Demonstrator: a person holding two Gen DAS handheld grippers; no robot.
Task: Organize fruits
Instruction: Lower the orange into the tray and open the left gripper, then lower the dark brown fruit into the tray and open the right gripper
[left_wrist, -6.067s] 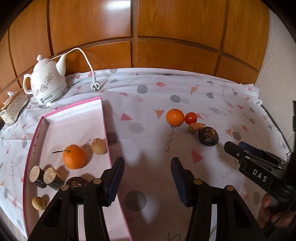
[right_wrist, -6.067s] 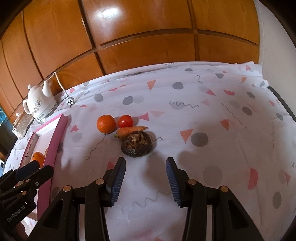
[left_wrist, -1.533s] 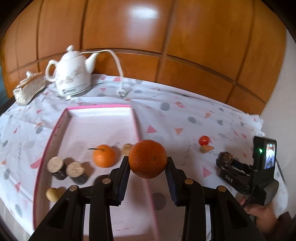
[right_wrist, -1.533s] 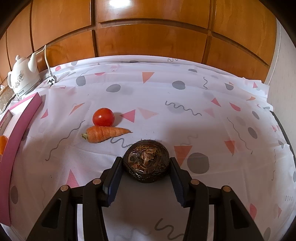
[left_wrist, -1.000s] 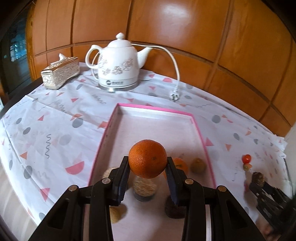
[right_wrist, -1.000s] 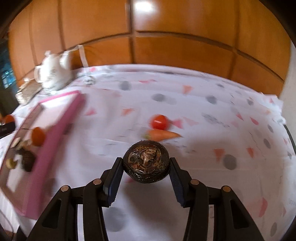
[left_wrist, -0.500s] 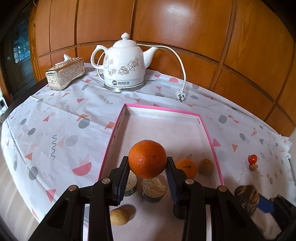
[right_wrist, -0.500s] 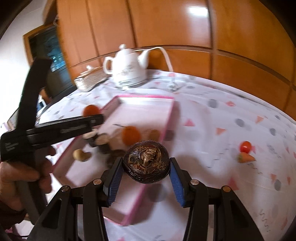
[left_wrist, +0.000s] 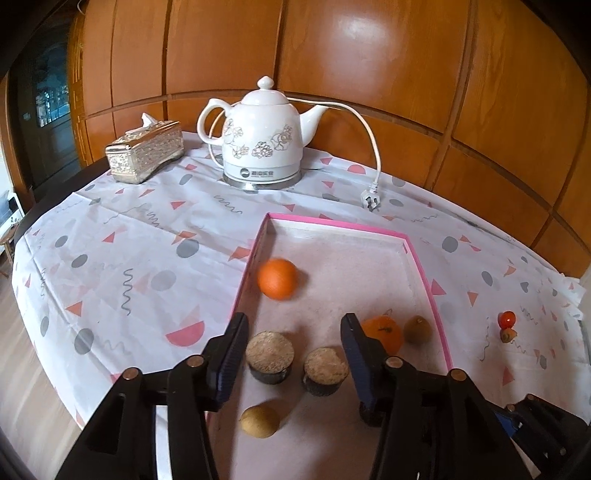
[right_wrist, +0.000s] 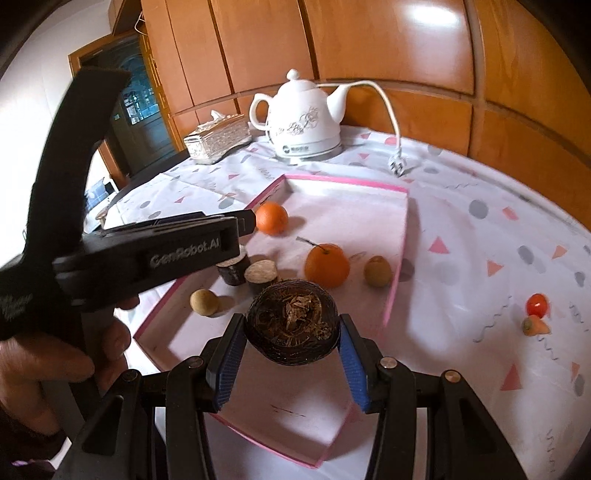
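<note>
Wood panelling backed a table under a white cloth (left_wrist: 140, 258) printed with triangles, dots and squiggles. On it lay a shallow pink-rimmed tray (left_wrist: 421, 266), with a white kettle (left_wrist: 262, 136) beyond its far edge at 12 o'clock, its plug (left_wrist: 370, 201) loose on the cloth, and a tissue box (left_wrist: 146, 157) at 10 o'clock.

My left gripper (left_wrist: 293, 345) hung over the tray's near end, its jaws having just been opening, with nothing between them. An orange (left_wrist: 277, 278) lay free on the tray floor beside the left wall, at 11 o'clock from my fingertips, slightly blurred. Below the open jaws stood two brown stubs (left_wrist: 270, 356) with pale cut tops, side by side; a small tan fruit (left_wrist: 259, 421) sat at 6 o'clock from them. A stemmed mandarin (left_wrist: 384, 332) and a brown oval fruit (left_wrist: 417, 329) rested by the right wall.

My right gripper (right_wrist: 291, 354) was clamped on a dark, rough round fruit (right_wrist: 293, 321), its blue pads pressing both sides, held over the tray's near right part. Seen from that side, my left hand (right_wrist: 55, 362) gripped the other tool's handle at 9 o'clock.

Out on the cloth at 3 o'clock, well apart from the tray, a tomato (right_wrist: 536, 304) and a carrot (right_wrist: 535, 326) lay just beside each other.
</note>
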